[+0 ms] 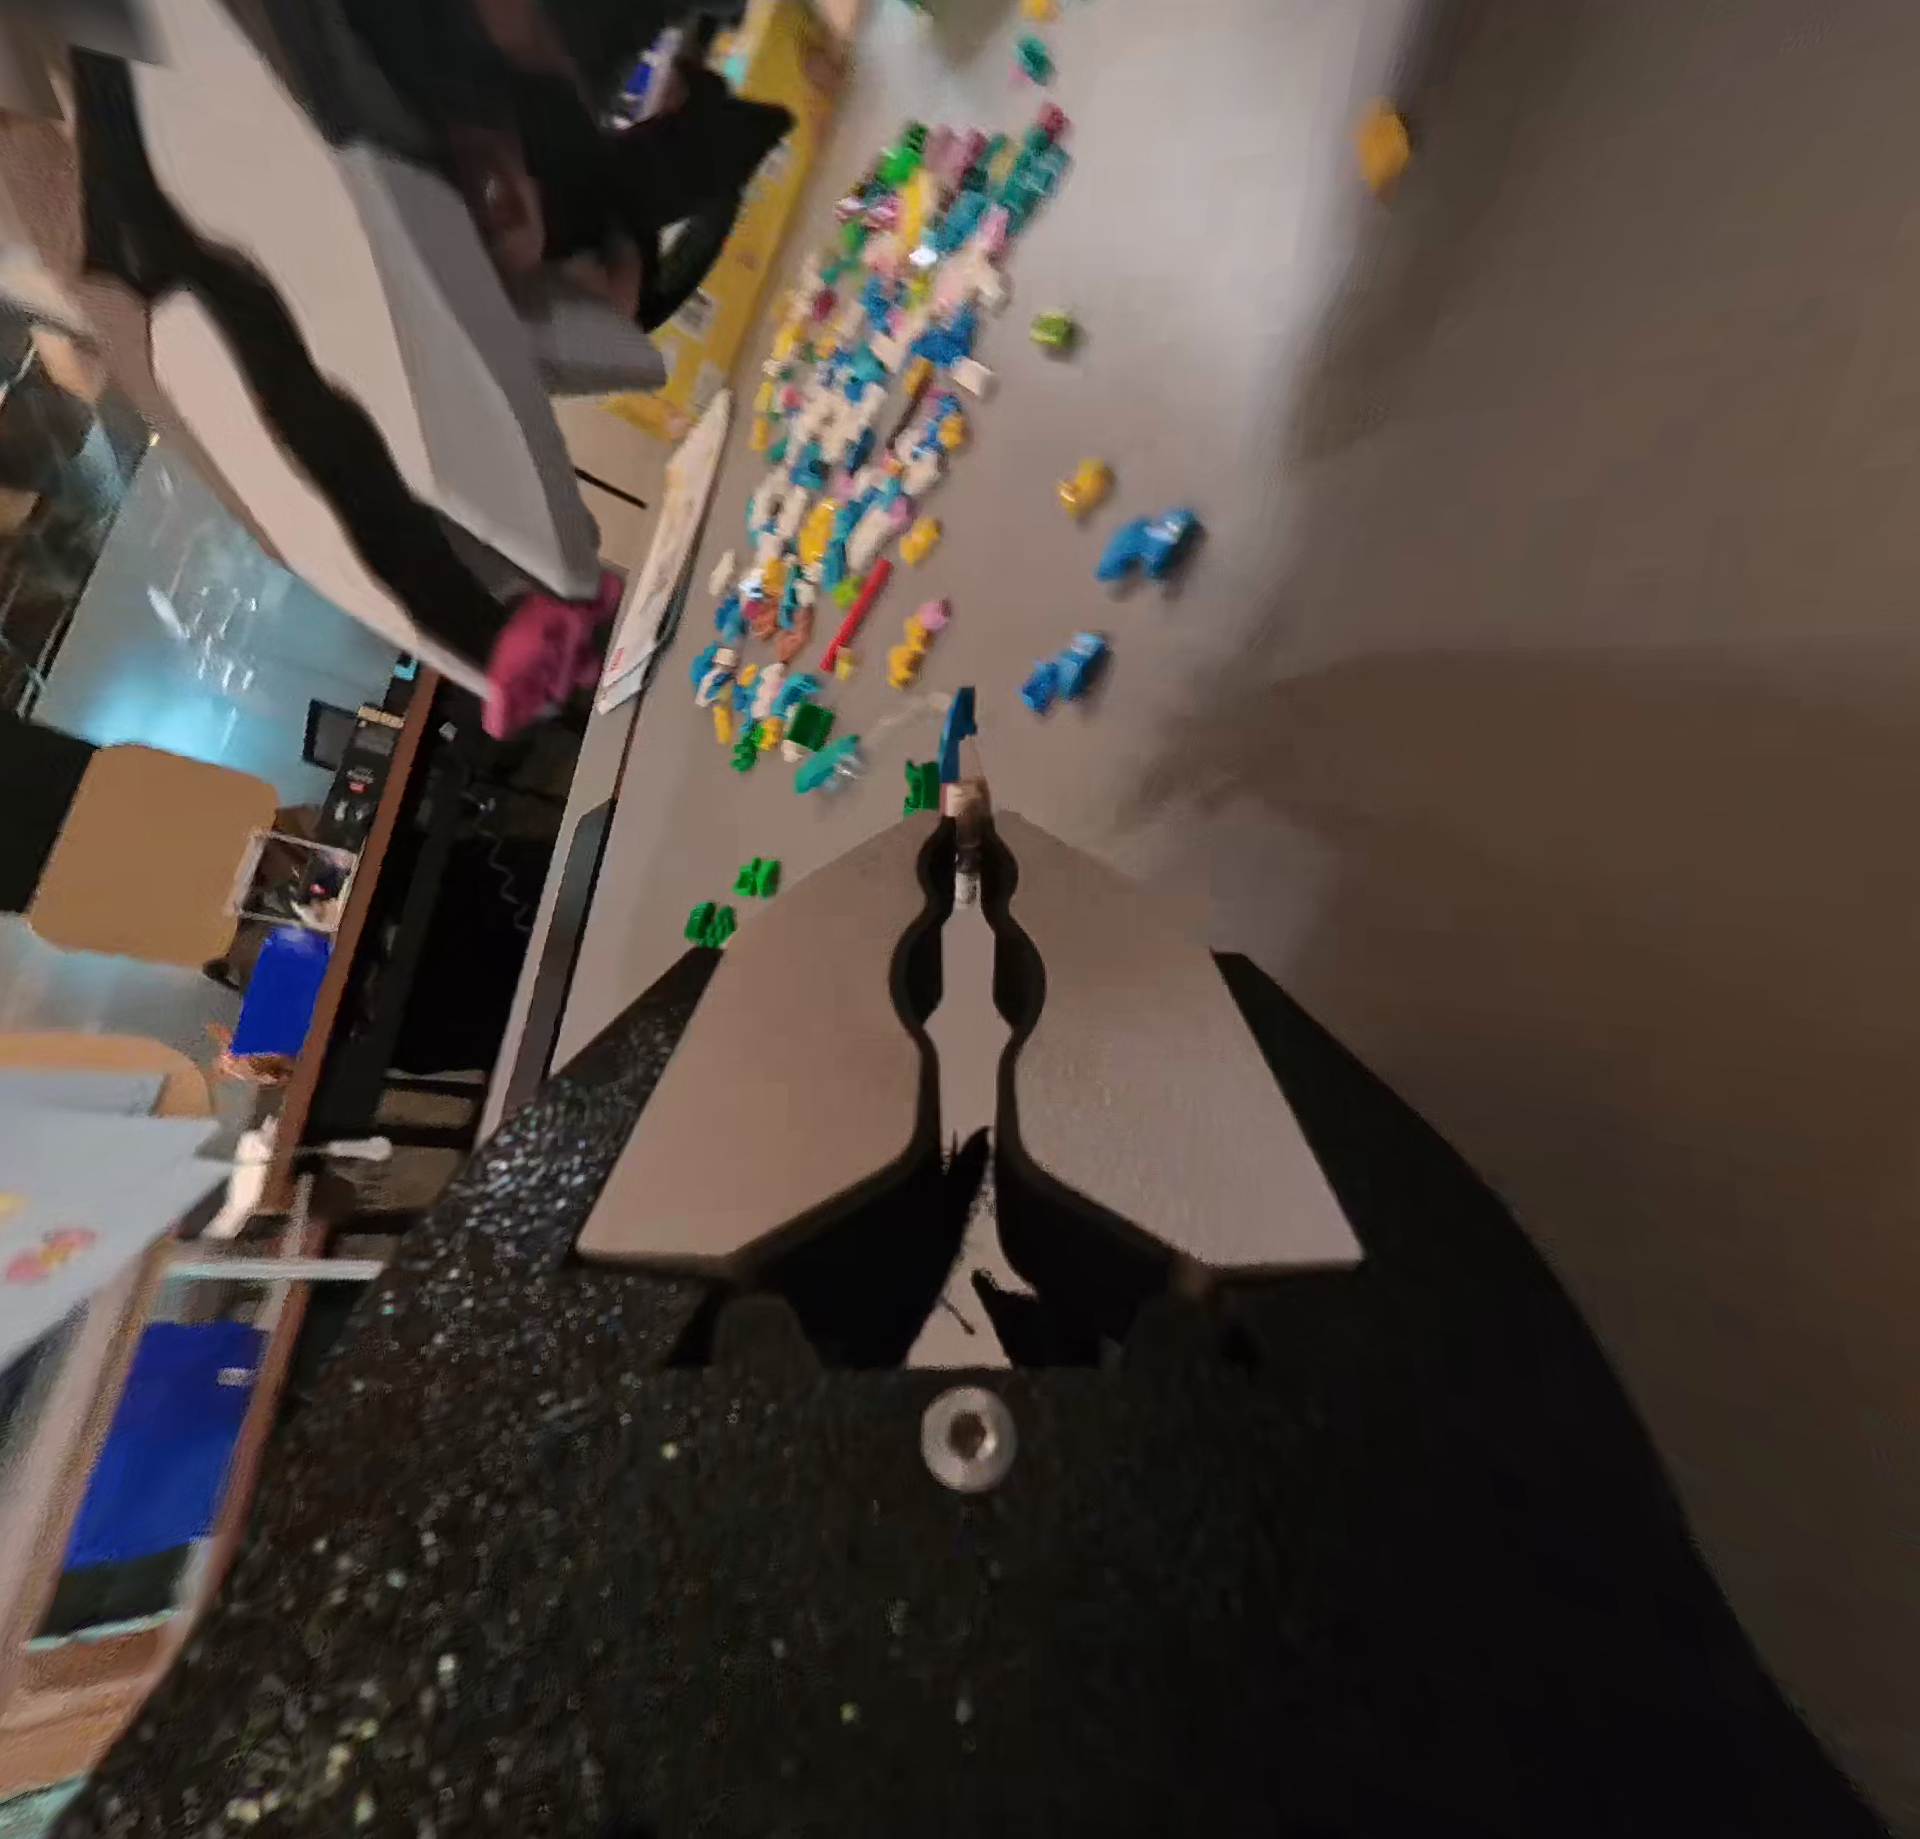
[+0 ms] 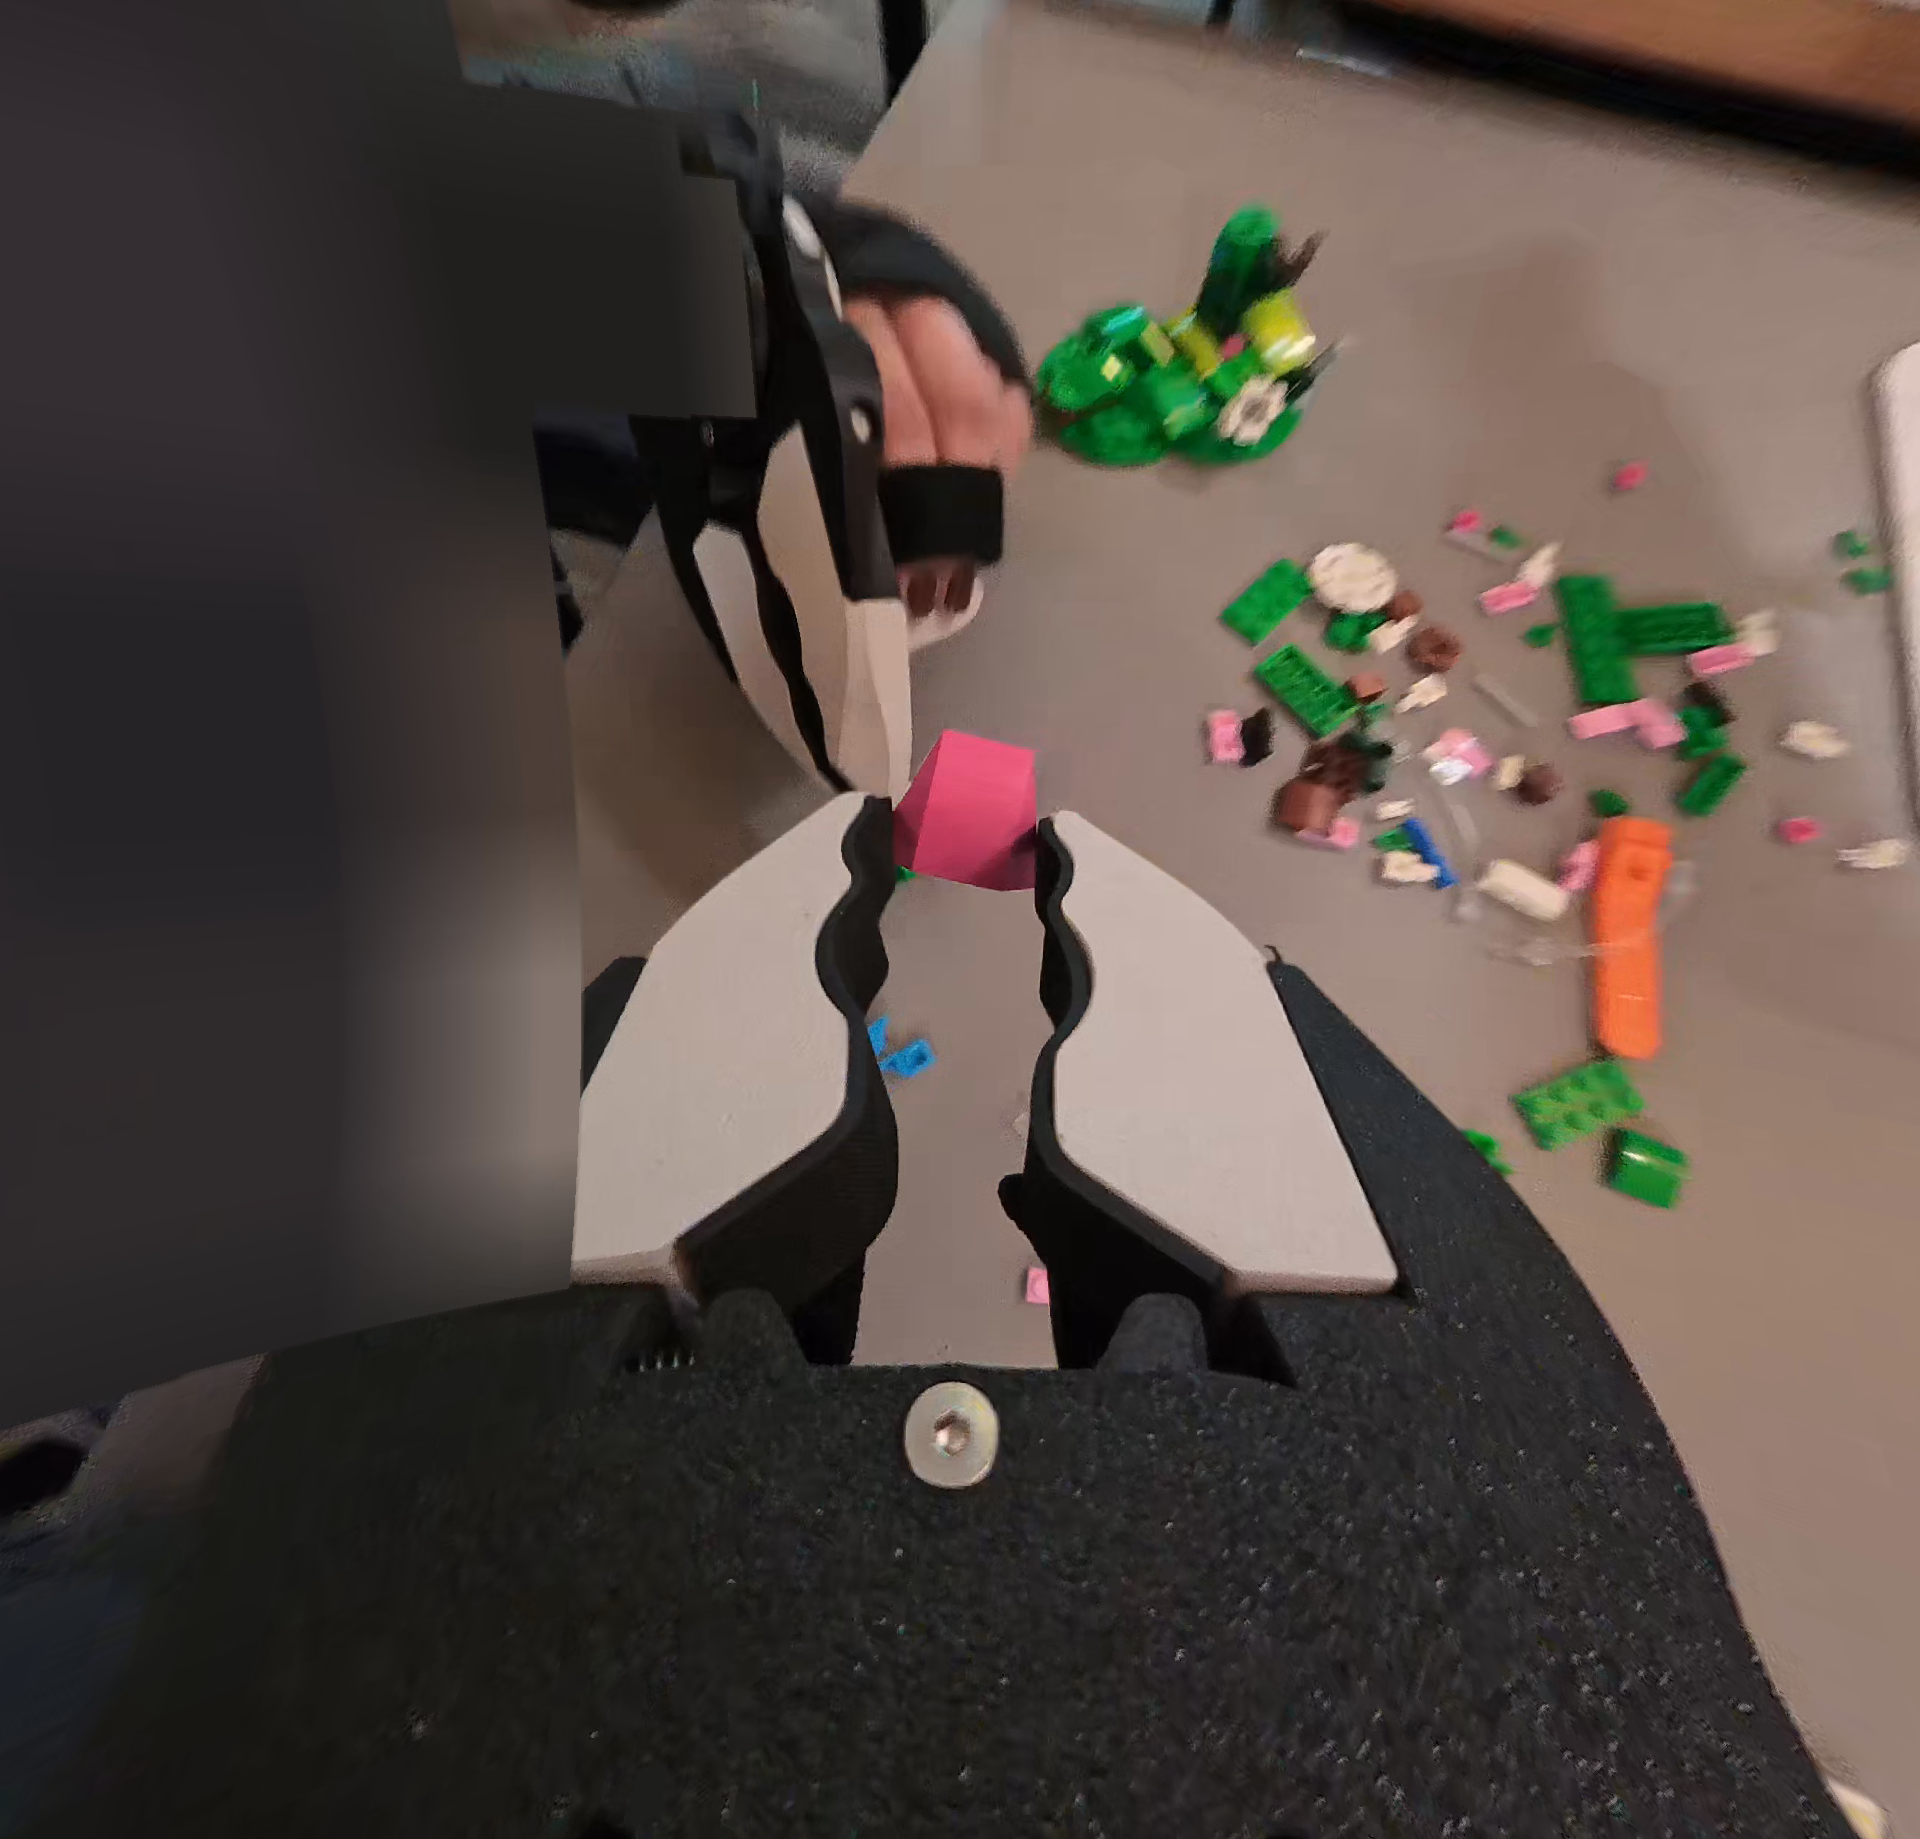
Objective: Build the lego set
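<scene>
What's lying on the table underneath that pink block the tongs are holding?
Below the magenta brick held in the right tongs, small blue pieces lie on the grey table, with a green speck beside the brick. What lies directly beneath it is hidden.

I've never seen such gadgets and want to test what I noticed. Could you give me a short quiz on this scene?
1. Choose one: what do the right gripper's fingers hold? A) a green plate B) a pink block C) a white disc
2. True or false: the orange tool lies on the table, with neither gripper touching it.
3. Fill the gap: the left gripper's fingers are ___ on a small blue piece.

Key: 1 B; 2 true; 3 shut.
</scene>
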`<state>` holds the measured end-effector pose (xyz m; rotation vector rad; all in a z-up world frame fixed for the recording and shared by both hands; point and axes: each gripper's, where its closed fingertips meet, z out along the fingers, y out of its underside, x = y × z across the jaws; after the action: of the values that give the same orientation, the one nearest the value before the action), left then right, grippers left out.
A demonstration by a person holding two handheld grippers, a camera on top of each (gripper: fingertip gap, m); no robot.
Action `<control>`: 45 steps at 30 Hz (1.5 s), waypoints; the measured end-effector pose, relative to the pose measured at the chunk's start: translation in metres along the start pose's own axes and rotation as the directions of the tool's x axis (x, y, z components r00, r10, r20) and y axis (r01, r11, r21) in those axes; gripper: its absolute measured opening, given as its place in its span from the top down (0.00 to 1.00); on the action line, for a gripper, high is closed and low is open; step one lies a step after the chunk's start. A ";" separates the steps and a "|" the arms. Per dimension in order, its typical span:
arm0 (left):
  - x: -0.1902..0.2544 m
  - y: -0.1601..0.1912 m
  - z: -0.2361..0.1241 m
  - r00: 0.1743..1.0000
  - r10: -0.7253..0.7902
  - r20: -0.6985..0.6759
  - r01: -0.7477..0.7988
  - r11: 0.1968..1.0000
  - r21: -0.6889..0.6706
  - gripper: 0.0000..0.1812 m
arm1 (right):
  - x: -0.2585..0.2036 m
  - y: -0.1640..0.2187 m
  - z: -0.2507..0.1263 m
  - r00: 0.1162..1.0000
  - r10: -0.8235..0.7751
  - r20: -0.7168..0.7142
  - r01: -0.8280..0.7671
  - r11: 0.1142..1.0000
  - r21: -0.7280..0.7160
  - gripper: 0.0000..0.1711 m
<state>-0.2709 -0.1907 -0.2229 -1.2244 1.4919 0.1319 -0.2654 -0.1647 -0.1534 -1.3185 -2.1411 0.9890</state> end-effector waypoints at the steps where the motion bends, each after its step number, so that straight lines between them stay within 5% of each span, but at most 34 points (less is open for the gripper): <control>1: 0.008 0.002 0.001 0.998 0.057 -0.022 -0.057 0.998 -0.017 0.98 | -0.004 0.011 0.009 1.000 -0.005 0.027 0.006 0.999 -0.032 0.85; 7: 0.035 -0.004 0.004 0.968 0.240 -0.077 -0.241 0.970 -0.009 0.98 | -0.024 0.044 0.044 0.986 -0.072 0.153 0.083 0.994 -0.067 0.85; 16: 0.035 -0.006 0.004 0.975 0.197 -0.106 -0.192 0.980 0.060 0.97 | -0.039 0.060 0.060 0.965 -0.123 0.233 0.142 0.988 -0.067 0.85; 29: 0.023 -0.006 0.004 0.990 0.133 -0.051 -0.127 0.987 0.099 0.83 | -0.040 0.058 0.061 0.933 -0.115 0.340 0.103 0.993 0.053 0.85; 45: 0.021 -0.003 0.005 0.993 0.116 -0.039 -0.112 0.990 0.083 0.80 | -0.045 0.068 0.068 0.940 -0.286 0.183 0.292 0.956 -0.006 0.85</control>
<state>-0.2617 -0.2010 -0.2397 -1.0840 1.5907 0.1209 -0.2515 -0.2090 -0.2492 -0.9185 -2.4103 0.9843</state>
